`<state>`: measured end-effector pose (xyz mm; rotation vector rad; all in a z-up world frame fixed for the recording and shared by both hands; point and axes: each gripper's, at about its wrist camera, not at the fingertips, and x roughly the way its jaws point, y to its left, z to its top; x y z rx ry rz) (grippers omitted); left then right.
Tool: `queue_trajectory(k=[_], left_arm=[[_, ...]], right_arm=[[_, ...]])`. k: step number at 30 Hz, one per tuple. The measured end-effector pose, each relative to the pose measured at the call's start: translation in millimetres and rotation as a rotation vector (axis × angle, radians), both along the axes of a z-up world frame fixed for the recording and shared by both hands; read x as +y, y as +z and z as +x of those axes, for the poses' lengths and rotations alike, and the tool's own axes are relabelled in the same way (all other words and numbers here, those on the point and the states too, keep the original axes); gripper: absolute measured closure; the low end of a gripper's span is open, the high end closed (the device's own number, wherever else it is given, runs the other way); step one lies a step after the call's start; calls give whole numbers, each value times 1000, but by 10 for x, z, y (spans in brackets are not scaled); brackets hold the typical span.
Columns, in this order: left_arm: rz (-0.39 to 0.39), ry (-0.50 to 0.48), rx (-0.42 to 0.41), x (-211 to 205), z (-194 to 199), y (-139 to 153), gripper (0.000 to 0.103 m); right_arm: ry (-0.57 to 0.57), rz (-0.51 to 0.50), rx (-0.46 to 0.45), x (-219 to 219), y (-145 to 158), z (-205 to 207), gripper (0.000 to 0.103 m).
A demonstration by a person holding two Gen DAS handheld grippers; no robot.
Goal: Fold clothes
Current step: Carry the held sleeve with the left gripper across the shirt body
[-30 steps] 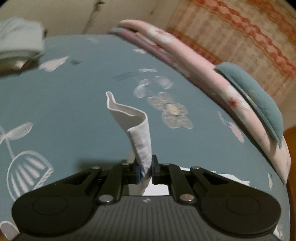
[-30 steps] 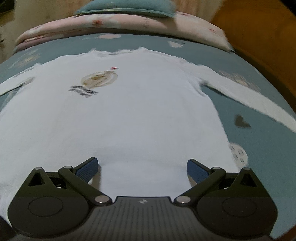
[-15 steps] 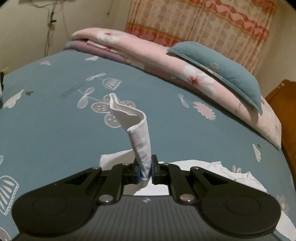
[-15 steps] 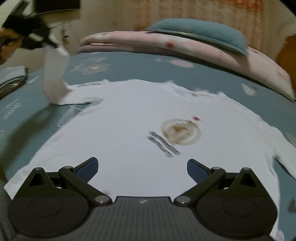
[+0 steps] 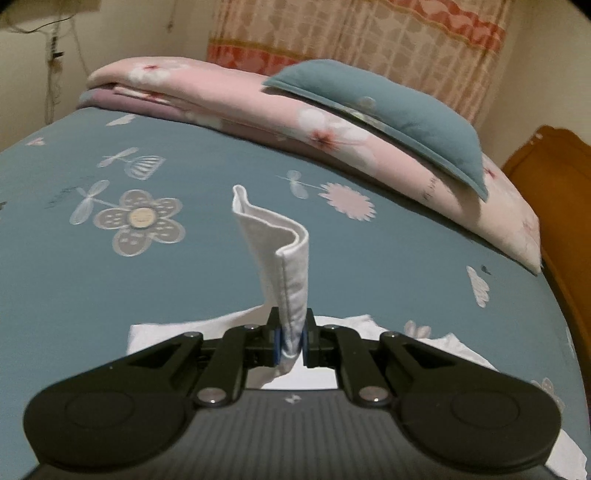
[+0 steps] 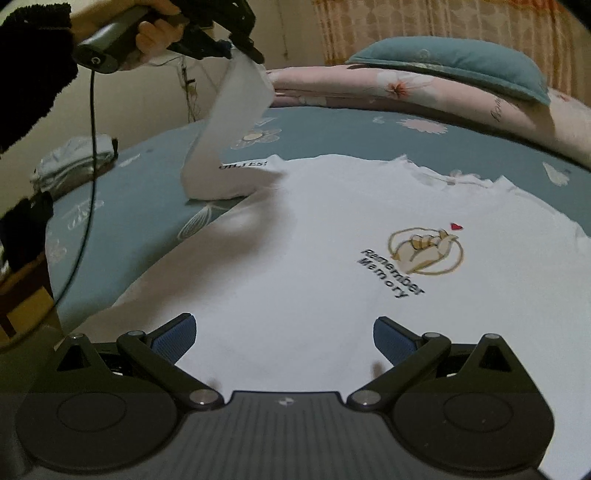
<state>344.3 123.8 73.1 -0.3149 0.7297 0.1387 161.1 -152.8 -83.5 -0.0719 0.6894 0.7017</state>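
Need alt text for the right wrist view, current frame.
A white shirt lies flat on a teal floral bedsheet, the open right tool above its lower part. At upper left, the left tool lifts one sleeve.

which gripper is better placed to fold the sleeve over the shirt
Left. The left gripper is shut on the sleeve, lifted above the shirt; the right gripper hangs open, holding nothing.

A home bedroom; bed (image 5: 221, 280) with teal flowered sheet, folded pink quilt (image 5: 258, 110), pillow (image 5: 399, 110), patterned curtain (image 5: 369, 33)
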Motion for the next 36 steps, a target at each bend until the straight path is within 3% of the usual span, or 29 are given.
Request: queue_trajectory(k=[14,24,36], left_arm=[[-31,-80,0,-792,399,-92,95],[-10,-146,0,-1262,515,-94,95],[10,-229,22,-1762,679,-211,95]], right_arm=[[-274,-44,118,-592,-53,392,0],[-335,-81,156,-755,-88,498,0],[-443,-51,196,-1082,-106,624,0]])
